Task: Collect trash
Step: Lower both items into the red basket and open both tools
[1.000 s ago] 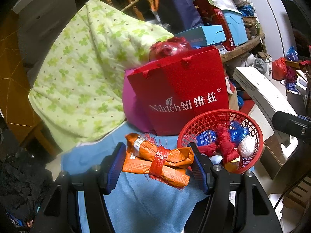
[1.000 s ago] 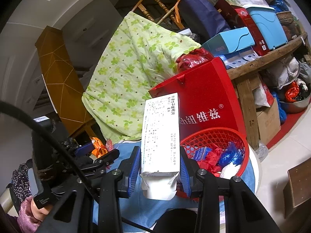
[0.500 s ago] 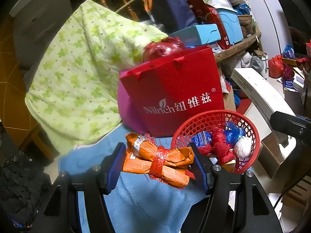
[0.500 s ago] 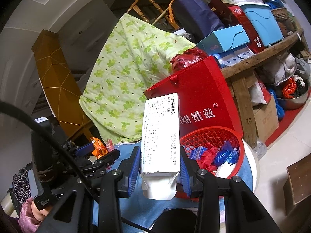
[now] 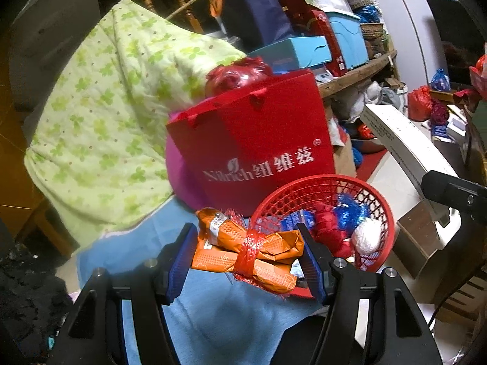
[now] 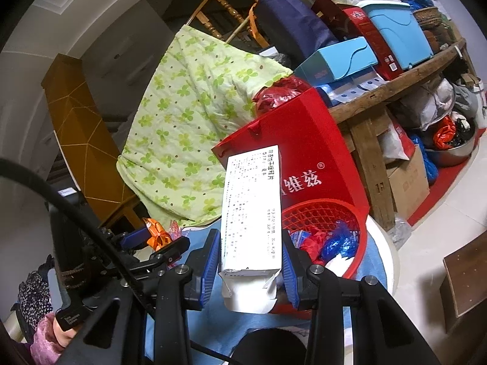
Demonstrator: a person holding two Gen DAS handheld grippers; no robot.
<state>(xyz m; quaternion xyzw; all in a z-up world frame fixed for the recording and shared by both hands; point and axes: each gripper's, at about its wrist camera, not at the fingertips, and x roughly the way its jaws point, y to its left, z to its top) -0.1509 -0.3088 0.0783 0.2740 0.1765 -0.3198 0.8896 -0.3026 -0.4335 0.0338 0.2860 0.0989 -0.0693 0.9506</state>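
My left gripper [image 5: 248, 257] is shut on an orange wrapped packet [image 5: 243, 252] tied with red mesh, held above the blue cloth, just left of the red mesh basket [image 5: 307, 187]. The basket holds red, blue and white crumpled trash. My right gripper [image 6: 251, 257] is shut on a long white printed box [image 6: 251, 210], held upright in front of the basket's [image 6: 322, 210] left side. The left gripper with the orange packet [image 6: 156, 232] shows at the left in the right wrist view. The white box [image 5: 398, 140] shows at the right in the left wrist view.
A red paper bag [image 5: 258, 149] stands behind the basket on the blue cloth-covered table [image 5: 219, 313]. A green flowered quilt [image 5: 103, 115] hangs at the left. A wooden shelf [image 6: 392, 88] with blue boxes stands behind. A cardboard box [image 6: 408, 182] sits on the floor.
Both grippers keep their loads. The basket and red bag have drifted slightly left in both views, so both grippers have shifted a little.
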